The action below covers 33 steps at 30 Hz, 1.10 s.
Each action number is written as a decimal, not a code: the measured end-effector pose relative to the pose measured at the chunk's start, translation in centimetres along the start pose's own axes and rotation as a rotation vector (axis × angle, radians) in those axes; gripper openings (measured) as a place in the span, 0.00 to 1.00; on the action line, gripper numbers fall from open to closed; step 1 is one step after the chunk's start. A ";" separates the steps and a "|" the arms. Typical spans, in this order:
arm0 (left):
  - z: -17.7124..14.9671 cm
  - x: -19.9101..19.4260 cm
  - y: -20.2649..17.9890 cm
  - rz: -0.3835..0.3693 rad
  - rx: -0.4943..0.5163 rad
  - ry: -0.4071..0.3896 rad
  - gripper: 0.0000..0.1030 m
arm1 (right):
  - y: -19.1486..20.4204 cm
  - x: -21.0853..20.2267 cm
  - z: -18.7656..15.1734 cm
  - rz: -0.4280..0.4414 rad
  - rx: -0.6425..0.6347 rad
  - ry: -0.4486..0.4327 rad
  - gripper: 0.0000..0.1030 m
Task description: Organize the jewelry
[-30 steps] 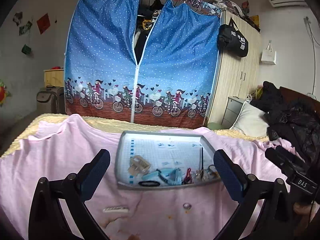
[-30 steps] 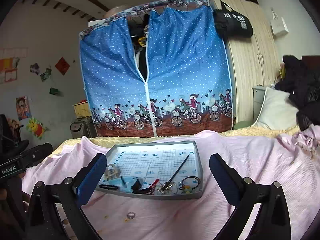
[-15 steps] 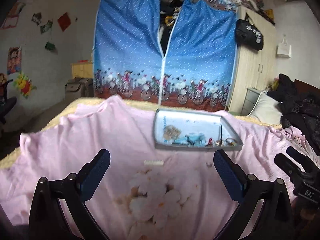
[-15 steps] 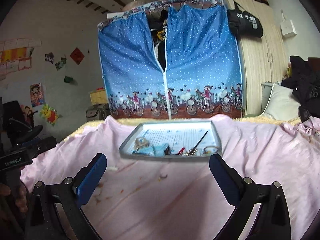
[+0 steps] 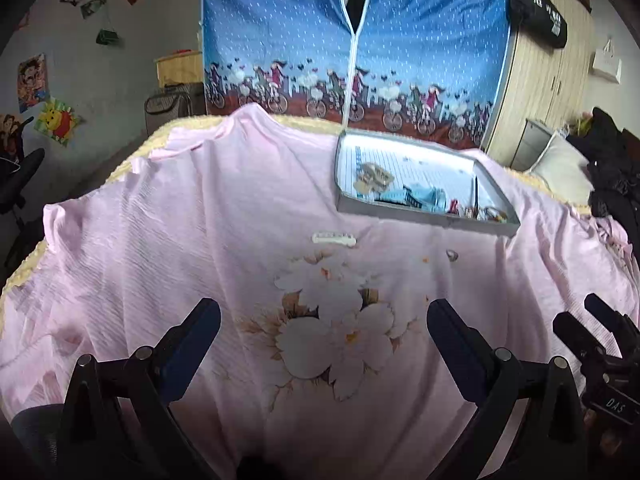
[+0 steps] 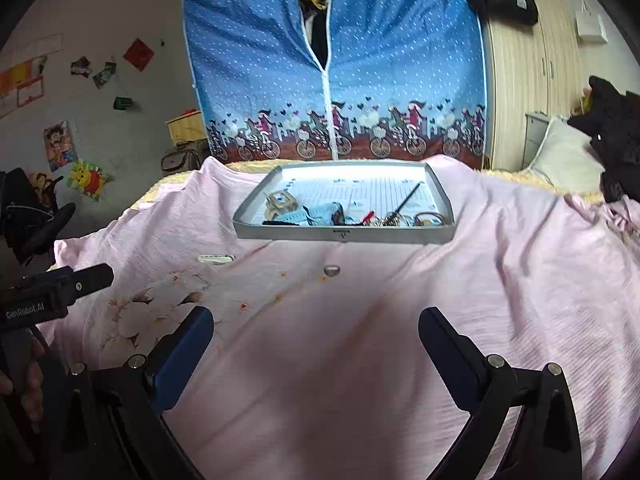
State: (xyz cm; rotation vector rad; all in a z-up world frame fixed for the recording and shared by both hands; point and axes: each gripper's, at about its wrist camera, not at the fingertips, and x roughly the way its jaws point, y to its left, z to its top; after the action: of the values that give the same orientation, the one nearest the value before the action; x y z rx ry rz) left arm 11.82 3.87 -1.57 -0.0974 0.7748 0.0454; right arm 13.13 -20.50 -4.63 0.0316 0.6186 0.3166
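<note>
Bed sheet: tray mostly filled; white clip, ring left. Your left hand-held gripper, right hand-held gripper: wide, empty.

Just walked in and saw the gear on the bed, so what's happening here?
A person holds a gripper in each hand over a pink sheet, sorting jewelry. Left gripper and right gripper are both open and empty. The grey tray holds most pieces; a white clip and a small ring lie loose on the sheet.

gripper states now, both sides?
Left gripper: open, holding nothing, above the pink bedspread.
Right gripper: open, holding nothing.
</note>
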 end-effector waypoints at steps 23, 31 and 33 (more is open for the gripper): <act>7.5 12.5 0.6 -0.115 0.303 0.193 0.98 | -3.7 10.4 4.3 -0.018 -0.114 0.259 1.00; 6.5 17.8 0.9 -0.097 0.461 0.252 0.98 | -4.5 15.8 2.4 0.035 -0.180 0.339 1.00; 6.2 19.2 1.1 -0.092 0.470 0.296 0.98 | -4.4 16.8 1.8 0.065 -0.191 0.361 1.00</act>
State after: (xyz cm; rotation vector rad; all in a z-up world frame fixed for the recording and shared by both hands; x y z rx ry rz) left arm 29.80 5.69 -10.69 0.3130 1.0567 -0.2425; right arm 28.31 -19.49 -13.16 -0.1936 0.9439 0.4481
